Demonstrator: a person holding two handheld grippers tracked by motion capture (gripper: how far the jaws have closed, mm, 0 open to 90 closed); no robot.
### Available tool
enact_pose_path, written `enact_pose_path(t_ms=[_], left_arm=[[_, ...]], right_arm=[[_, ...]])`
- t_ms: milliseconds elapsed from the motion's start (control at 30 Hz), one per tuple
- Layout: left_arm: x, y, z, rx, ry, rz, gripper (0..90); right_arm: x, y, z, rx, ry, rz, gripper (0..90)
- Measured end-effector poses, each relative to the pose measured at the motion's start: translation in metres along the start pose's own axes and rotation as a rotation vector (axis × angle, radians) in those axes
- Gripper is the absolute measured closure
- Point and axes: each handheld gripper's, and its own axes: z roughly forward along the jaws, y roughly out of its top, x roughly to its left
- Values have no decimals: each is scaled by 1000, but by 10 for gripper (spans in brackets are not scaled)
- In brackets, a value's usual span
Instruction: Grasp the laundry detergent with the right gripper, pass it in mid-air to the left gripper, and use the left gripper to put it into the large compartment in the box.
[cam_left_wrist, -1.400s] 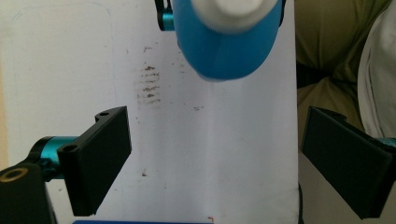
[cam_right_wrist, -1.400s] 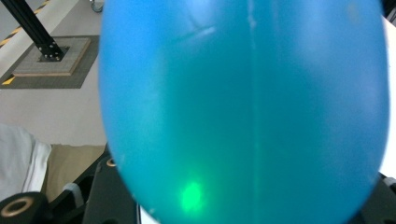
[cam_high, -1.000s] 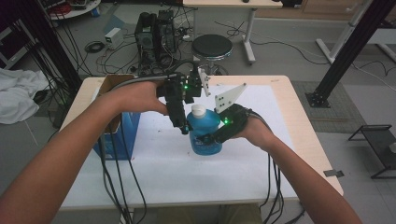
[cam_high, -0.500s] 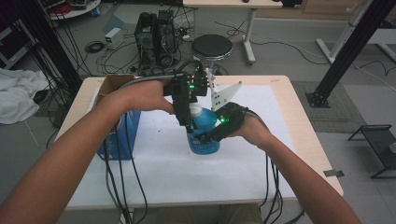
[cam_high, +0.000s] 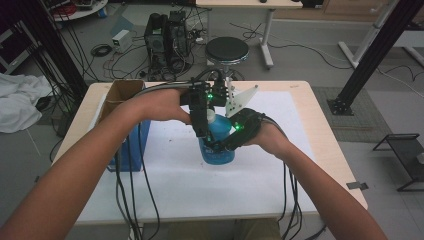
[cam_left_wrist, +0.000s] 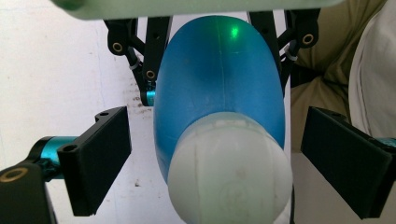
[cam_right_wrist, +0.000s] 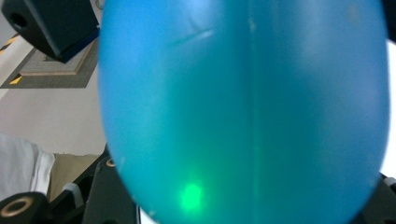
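White paper covers the tabletop (cam_high: 280, 180); with the right gripper (cam_high: 227, 144) clenched around the blue plastic bottle's (cam_high: 220, 142) body, the left gripper's (cam_left_wrist: 219, 161) released fingers should close squarely on the white cap (cam_left_wrist: 229, 172) between them.

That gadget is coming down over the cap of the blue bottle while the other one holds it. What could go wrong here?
1. The left gripper stands open, its pads clear of the white cap on both sides; closing off-centre could let it slip off the rounded cap.
2. The right gripper clamps the smooth, curved bottle; twisting the cap might turn or tip the bottle in that grip.
3. Cables trail across the table and could snag.
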Motion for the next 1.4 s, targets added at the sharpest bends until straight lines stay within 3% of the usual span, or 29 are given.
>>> enact_pose_path(t_ms=[400,467,933,1400], left_arm=[[-1,1,4,-6,-3,10,89],[-1,1,5,-2,-1,14,100],[-2,2,7,1,5,54,208],[-3,1,6,2,12,71,249]], right_arm=[[2,1,0,-8,11,18,442],[3,2,0,-5,-3,40,442],[3,2,1,-13,-2,29,443],[4,2,1,-23,4,34,442]])
